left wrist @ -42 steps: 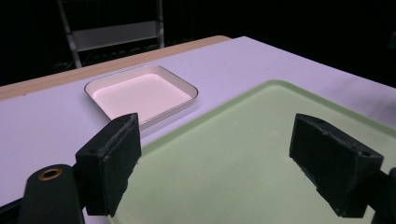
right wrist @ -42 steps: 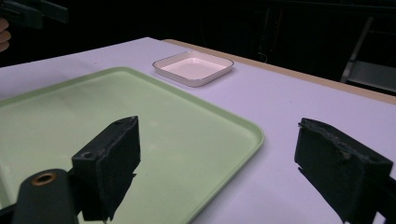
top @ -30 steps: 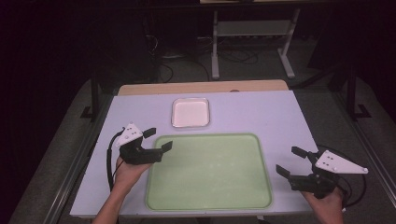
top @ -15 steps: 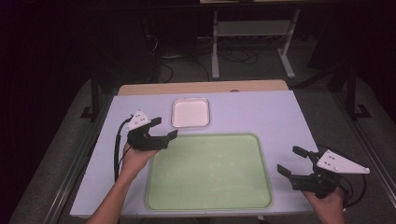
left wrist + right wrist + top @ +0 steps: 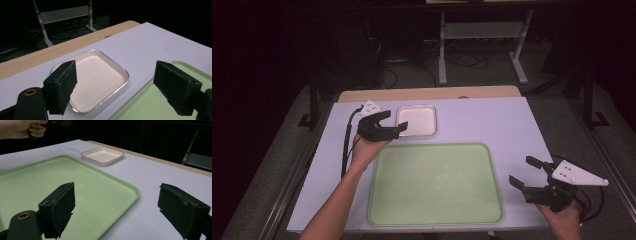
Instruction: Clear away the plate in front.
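Left gripper (image 5: 396, 123) jaws wide, empty, hovering at near-left edge of white square dish (image 5: 417, 121); dish empty, on table (image 5: 492, 120) just beyond green tray (image 5: 434, 185). Advice: straddle dish rim, one jaw inside, close squarely. Right gripper (image 5: 523, 172) wide, empty, idle by tray's right edge. Tray rim close to dish; nothing else obstructs.

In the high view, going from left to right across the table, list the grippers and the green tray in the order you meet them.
Left gripper → green tray → right gripper.
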`<state>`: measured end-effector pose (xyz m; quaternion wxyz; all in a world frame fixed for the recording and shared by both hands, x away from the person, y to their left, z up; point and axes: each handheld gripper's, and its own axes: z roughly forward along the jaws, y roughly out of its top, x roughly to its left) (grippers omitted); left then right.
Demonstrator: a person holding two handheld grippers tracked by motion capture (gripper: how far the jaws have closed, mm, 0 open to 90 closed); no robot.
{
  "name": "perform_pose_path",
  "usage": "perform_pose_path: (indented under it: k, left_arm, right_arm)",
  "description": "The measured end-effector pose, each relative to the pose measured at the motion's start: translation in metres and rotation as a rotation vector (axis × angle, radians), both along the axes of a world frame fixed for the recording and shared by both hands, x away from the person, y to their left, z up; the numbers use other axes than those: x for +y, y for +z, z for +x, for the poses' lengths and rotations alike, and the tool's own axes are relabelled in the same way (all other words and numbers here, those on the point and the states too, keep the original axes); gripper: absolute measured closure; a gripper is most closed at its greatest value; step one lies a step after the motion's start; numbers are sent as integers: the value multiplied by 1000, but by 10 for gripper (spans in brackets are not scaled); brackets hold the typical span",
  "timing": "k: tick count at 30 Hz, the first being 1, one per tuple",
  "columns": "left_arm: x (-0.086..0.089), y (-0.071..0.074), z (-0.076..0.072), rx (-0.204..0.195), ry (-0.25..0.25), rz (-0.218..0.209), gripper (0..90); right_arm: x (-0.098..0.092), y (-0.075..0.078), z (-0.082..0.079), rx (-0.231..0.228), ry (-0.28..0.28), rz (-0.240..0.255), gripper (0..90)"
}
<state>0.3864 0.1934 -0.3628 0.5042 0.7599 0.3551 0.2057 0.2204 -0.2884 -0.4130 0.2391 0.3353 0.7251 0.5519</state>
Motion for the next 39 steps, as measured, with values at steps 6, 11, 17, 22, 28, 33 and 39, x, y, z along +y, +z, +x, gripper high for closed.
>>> perform_pose_path:
  k: [6, 11, 17, 22, 28, 33, 39]
  left_arm:
    - [-1, 3, 20, 14, 18, 1, 190]
    - [-1, 4, 39, 36, 54, -2, 196]
    - [-1, 1, 56, 59, 93, -17, 222]
    - [-2, -6, 75, 85, 150, -19, 248]
    - [1, -30, 91, 166, 215, -21, 270]
    - [7, -46, 102, 247, 274, -43, 323]
    - [6, -59, 107, 302, 292, -46, 461]
  right_arm:
    - [0, 0, 1, 1, -1, -3, 135]
    - [-1, 0, 1, -2, 0, 0, 135]
    - [-1, 0, 1, 1, 0, 2, 135]
    - [-2, 0, 1, 2, 0, 4, 134]
    - [-3, 0, 0, 0, -5, 7, 135]
    - [-4, -1, 0, 4, -6, 10, 135]
    - [-3, -1, -1, 4, 1, 9, 135]
